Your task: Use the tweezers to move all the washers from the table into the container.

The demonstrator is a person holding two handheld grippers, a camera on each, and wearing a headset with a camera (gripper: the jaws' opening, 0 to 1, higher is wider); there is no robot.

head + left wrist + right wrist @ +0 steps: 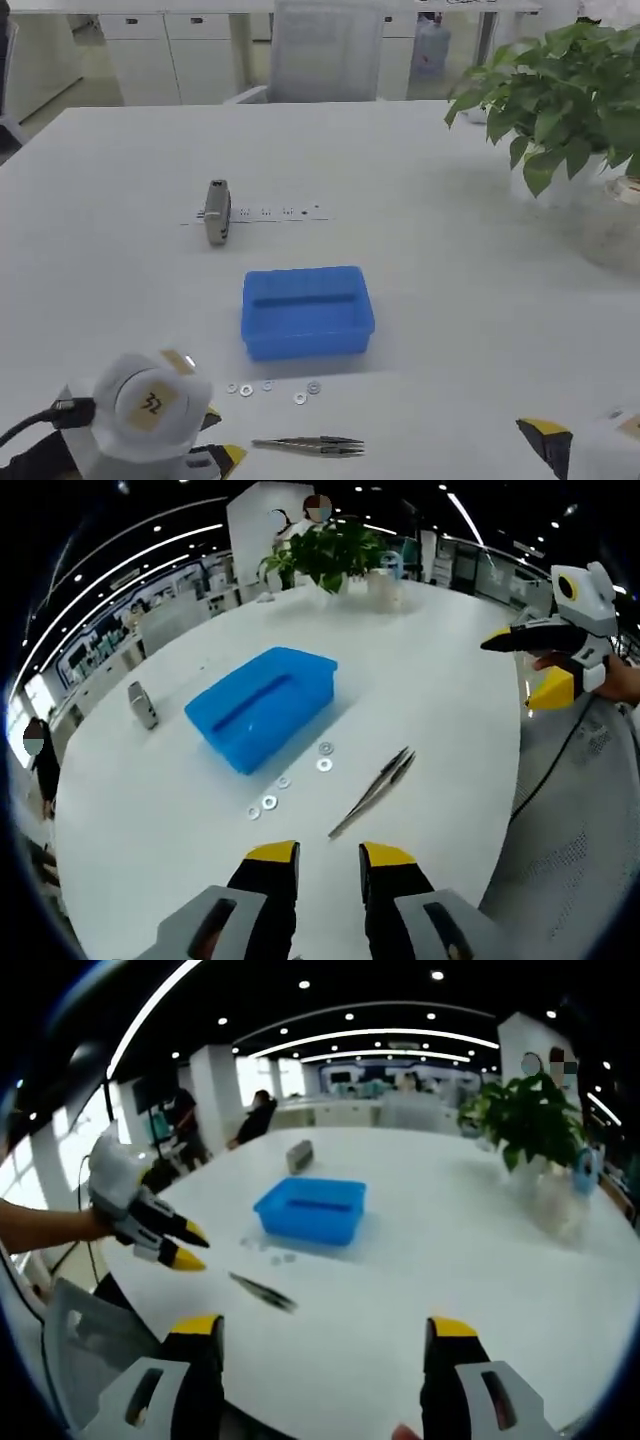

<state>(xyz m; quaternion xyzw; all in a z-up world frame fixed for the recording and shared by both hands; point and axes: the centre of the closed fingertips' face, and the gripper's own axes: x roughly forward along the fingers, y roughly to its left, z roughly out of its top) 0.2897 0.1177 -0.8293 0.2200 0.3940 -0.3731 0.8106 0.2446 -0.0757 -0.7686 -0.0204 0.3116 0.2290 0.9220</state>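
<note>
Jaws apart; thin metal tweezers (308, 445), round washers (314, 387).

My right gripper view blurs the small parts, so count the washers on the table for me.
Observer: Five washers, counted in the head view. They lie in a loose row on the table, between the blue container and the tweezers.
Operator: Now look inside the container. I can't make out its floor.
Observer: The head view looks down into it, and I see no washer inside.
</note>
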